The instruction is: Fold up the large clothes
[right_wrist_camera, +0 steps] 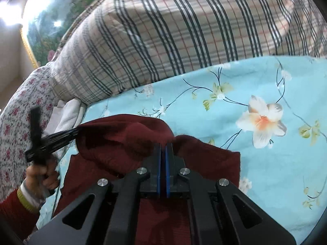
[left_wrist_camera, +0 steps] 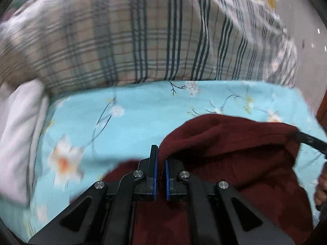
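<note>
A dark red knit garment lies partly lifted over a light blue floral bedsheet. My left gripper is shut on the garment's edge, the cloth pinched between its blue pads. In the right wrist view the same garment hangs between both grippers. My right gripper is shut on another part of its edge. The left gripper shows at the left of that view, holding the cloth, with the person's hand on its handle. The right gripper's black finger shows at the right of the left wrist view.
A large beige plaid quilt is piled along the far side of the bed, also in the right wrist view. White folded cloth lies at the left. A red-flowered fabric lies by a framed picture.
</note>
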Demonstrator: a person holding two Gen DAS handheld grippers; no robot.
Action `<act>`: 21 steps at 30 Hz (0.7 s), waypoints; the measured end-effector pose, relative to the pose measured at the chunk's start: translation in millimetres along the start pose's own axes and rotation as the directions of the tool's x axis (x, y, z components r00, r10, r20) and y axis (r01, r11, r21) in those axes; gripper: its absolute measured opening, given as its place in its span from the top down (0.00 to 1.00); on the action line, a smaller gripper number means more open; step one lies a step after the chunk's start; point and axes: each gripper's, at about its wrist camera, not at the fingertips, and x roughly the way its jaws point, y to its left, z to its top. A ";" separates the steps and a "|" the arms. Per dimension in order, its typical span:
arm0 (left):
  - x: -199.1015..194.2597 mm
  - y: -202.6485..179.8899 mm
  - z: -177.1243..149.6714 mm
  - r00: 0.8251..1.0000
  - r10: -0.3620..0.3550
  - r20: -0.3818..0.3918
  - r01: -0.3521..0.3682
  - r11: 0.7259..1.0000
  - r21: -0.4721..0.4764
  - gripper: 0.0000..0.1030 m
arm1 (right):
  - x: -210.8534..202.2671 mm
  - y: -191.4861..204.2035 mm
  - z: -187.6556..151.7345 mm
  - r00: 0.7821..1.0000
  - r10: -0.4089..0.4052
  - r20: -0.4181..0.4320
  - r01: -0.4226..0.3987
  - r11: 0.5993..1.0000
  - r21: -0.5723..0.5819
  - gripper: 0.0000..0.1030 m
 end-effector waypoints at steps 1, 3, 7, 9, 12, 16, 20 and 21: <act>-11.8 3.4 -11.8 1.000 -0.006 0.011 0.006 1.000 -0.026 0.96 | -2.1 0.5 -4.6 1.000 -0.003 -0.004 0.002 1.000 -0.010 0.97; -27.4 6.2 -37.9 1.000 0.005 0.017 -0.004 0.998 -0.056 0.96 | -4.9 0.0 -19.6 0.999 -0.011 -0.031 0.010 1.000 -0.025 0.97; -26.0 12.1 -81.4 0.999 0.004 -0.042 -0.009 0.994 -0.112 0.96 | -3.3 -7.0 -48.8 0.993 -0.036 -0.112 0.035 0.999 -0.013 0.97; -19.9 11.4 -94.9 0.998 0.010 -0.064 -0.017 0.992 -0.122 0.96 | -2.4 -5.2 -57.8 0.988 -0.033 -0.151 0.031 0.999 -0.018 0.96; -24.9 15.7 -102.2 0.997 0.007 -0.081 -0.017 0.992 -0.124 0.94 | -5.0 -2.0 -61.0 0.980 -0.025 -0.196 0.022 1.000 -0.017 0.92; -44.7 18.9 -100.0 0.997 -0.004 -0.080 -0.007 0.991 -0.131 0.85 | -22.9 5.1 -51.8 0.987 0.004 -0.161 -0.009 0.999 -0.031 0.81; -73.3 24.2 -94.6 0.998 -0.051 -0.044 0.044 0.988 -0.148 0.58 | -21.9 16.2 -28.1 0.986 0.084 -0.146 -0.093 0.994 -0.054 0.66; -81.1 23.7 -92.5 0.997 -0.070 -0.027 0.065 0.986 -0.151 0.58 | -16.0 20.7 -19.4 0.983 0.105 -0.150 -0.116 0.991 -0.069 0.66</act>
